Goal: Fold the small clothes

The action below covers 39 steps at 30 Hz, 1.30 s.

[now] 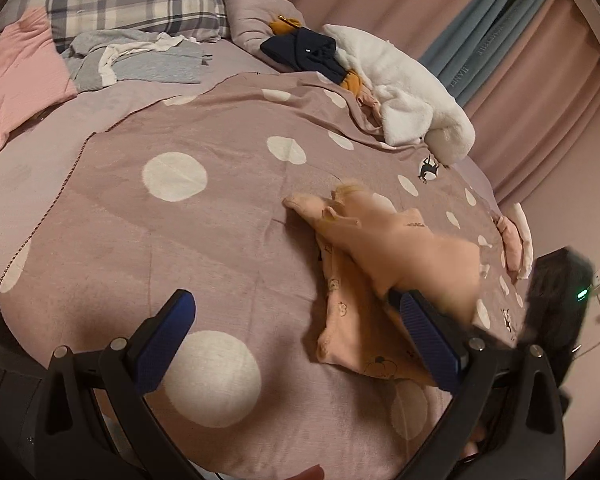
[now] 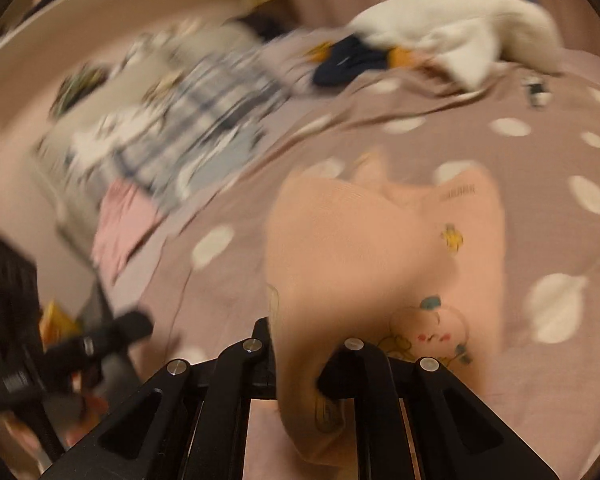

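Observation:
A small peach garment (image 1: pixel 380 240) with cartoon prints lies on the dotted mauve blanket (image 1: pixel 180 220). One end of it is lifted and blurred towards the right. My left gripper (image 1: pixel 292 298) is open, with its blue pads (image 1: pixel 164 344) wide apart. Its right finger sits at the garment's lower edge and does not press on it. My right gripper (image 2: pixel 300 344) is shut on the peach garment (image 2: pixel 360 248), whose cloth bunches between the jaws and drapes over them, hiding the fingertips. In the left wrist view the right gripper (image 1: pixel 556 292) is a dark blur at the right edge.
A white fleece piece (image 1: pixel 412 92), dark navy clothes (image 1: pixel 300 50) and grey clothes (image 1: pixel 140 60) lie at the back of the bed. There is also a pink garment (image 1: pixel 16 80) and a plaid pillow (image 1: pixel 132 0). A small folded pile (image 1: pixel 514 240) sits at the bed's right edge, with curtains (image 1: pixel 500 32) behind.

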Each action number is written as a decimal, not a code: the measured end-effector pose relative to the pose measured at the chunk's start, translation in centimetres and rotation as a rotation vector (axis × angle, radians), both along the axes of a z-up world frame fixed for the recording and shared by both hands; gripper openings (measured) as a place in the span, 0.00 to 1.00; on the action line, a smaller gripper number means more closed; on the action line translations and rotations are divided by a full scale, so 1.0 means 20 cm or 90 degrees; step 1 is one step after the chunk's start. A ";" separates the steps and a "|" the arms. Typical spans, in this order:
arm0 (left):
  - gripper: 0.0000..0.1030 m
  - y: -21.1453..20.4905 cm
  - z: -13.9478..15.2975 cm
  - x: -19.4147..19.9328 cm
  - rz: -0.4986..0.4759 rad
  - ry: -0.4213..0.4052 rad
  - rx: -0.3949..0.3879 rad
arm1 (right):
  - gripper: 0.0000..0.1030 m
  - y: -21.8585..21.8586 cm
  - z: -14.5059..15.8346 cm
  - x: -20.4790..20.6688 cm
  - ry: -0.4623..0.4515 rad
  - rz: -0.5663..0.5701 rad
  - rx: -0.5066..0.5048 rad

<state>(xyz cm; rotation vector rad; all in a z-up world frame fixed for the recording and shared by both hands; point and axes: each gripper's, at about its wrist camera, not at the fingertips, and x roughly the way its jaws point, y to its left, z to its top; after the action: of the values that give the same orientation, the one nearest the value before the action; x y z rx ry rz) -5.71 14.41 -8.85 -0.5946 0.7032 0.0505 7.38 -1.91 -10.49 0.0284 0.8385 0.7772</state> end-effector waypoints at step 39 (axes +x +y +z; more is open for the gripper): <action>1.00 0.12 -0.24 0.37 -0.169 0.016 -0.273 | 0.73 -0.53 -0.02 -0.06 0.110 -0.097 0.120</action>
<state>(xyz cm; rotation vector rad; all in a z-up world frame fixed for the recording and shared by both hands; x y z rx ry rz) 1.68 16.90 -13.70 -0.9058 0.8187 -0.3477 6.28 -12.48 -10.91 0.3271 0.9132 0.7142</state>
